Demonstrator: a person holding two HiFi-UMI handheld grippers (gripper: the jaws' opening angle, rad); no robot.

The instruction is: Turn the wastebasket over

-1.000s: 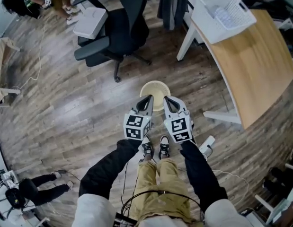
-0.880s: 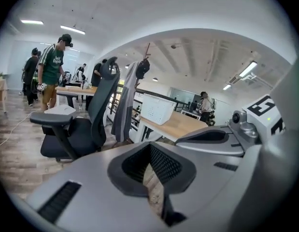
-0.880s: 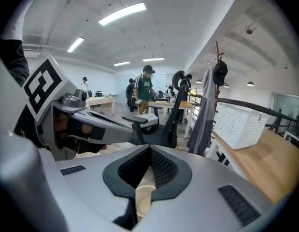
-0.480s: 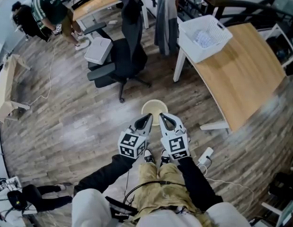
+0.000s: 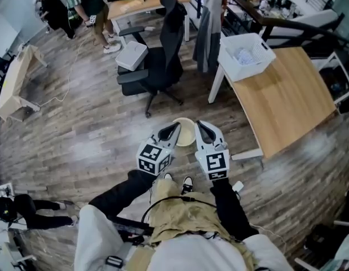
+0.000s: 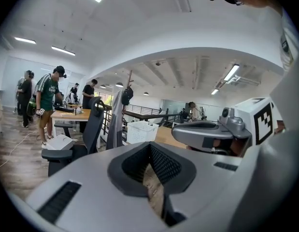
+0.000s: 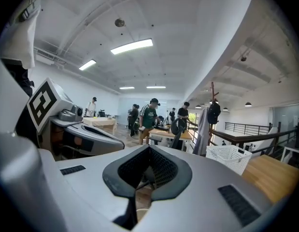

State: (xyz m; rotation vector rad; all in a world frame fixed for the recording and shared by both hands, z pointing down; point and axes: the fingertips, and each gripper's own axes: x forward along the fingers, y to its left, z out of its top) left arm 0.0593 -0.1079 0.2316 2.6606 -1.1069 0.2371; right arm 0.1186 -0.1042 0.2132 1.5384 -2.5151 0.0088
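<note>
A cream round wastebasket (image 5: 184, 133) stands on the wood floor just ahead of the person's shoes. In the head view it shows between the two grippers' tips and is partly covered by them. My left gripper (image 5: 175, 128) and right gripper (image 5: 199, 124) are held side by side high above it, pointing nearly level, and neither touches it. Both are shut with nothing between the pads. In the left gripper view the left gripper (image 6: 150, 147) looks out over the room with the right one beside it. The right gripper (image 7: 149, 149) shows the same in its own view.
A black office chair (image 5: 163, 66) stands beyond the basket. A wooden table (image 5: 281, 103) at the right carries a white mesh basket (image 5: 244, 55). A grey coat (image 5: 208, 27) hangs near it. A white power strip (image 5: 237, 186) lies by the person's right foot. People stand at desks far left.
Both grippers have risen well above the floor together, still shut and side by side. The head camera rose too, so more of the room shows. The wastebasket has stayed on the floor.
</note>
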